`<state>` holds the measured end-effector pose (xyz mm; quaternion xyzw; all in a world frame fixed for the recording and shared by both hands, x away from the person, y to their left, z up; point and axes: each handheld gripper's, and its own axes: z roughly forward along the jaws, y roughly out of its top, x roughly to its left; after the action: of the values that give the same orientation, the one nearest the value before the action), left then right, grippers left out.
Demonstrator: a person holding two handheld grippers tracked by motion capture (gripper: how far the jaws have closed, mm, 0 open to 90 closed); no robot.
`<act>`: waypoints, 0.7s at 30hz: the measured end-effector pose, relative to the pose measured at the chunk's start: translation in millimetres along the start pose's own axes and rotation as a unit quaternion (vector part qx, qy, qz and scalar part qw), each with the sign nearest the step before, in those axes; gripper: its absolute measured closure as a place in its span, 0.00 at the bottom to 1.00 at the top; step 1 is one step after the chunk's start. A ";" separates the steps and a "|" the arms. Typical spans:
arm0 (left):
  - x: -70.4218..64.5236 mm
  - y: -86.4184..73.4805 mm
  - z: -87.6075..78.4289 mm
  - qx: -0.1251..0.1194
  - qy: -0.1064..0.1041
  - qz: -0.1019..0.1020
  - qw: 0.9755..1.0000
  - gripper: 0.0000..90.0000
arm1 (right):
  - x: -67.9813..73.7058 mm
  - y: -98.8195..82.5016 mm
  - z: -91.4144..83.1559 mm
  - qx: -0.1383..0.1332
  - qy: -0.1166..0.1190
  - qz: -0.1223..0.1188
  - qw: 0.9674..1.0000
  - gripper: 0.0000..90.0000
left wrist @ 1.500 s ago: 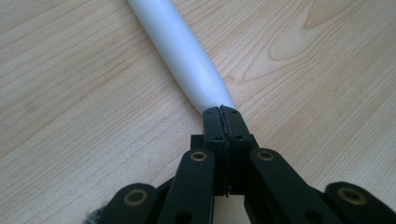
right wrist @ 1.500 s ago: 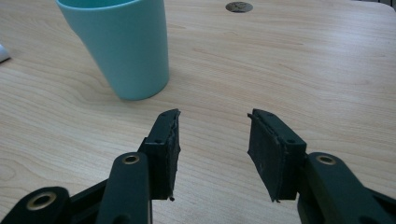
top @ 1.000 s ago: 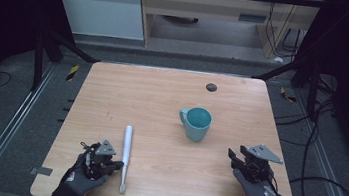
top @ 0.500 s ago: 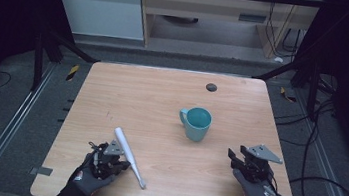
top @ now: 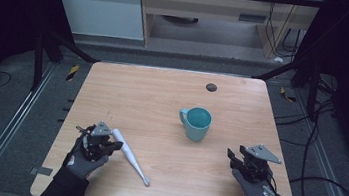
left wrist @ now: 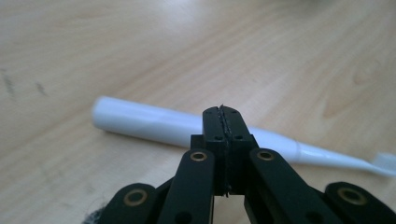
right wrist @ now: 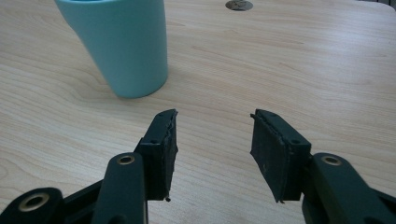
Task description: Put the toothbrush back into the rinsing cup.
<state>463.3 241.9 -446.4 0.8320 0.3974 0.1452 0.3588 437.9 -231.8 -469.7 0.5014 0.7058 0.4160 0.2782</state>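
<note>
A white electric toothbrush (top: 130, 157) lies slantwise on the wooden table (top: 162, 96), handle to the far left, brush head to the near right. My left gripper (top: 116, 145) is shut with nothing between its jaws, its tip right at the handle's left side. In the left gripper view the closed jaws (left wrist: 223, 116) stand in front of the toothbrush (left wrist: 154, 123); whether they touch it I cannot tell. A teal mug (top: 197, 123) stands upright right of centre. My right gripper (top: 235, 157) rests open near the front right, its jaws (right wrist: 215, 119) pointing at bare table just right of the mug (right wrist: 123, 46).
A small dark round disc (top: 211, 87) sits in the table towards the far edge, also seen as a disc (right wrist: 239, 4) beyond the mug. Dark floor, cables and metal frame legs surround the table. Bare wood lies between the toothbrush and the mug.
The toothbrush has swung from lying straight front-to-back to a slant, brush head going right. My left gripper has moved forward along it. The right gripper has stayed put.
</note>
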 end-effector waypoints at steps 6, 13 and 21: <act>19.3 19.3 5.4 -0.017 0.031 -0.016 0.999 1.00 | -0.4 -0.3 0.9 0.002 -0.001 -0.002 1.000 0.56; 40.0 28.7 34.7 0.003 0.042 -0.031 0.999 1.00 | -0.7 -0.5 1.5 0.002 0.000 0.000 1.000 0.56; 43.6 24.9 48.7 0.029 0.041 -0.020 0.999 1.00 | -0.6 -0.6 2.5 0.003 -0.002 -0.004 1.000 0.56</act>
<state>530.8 241.3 -464.6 0.8272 0.4326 0.1604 0.3206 439.8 -231.8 -471.5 0.5003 0.7086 0.4116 0.2797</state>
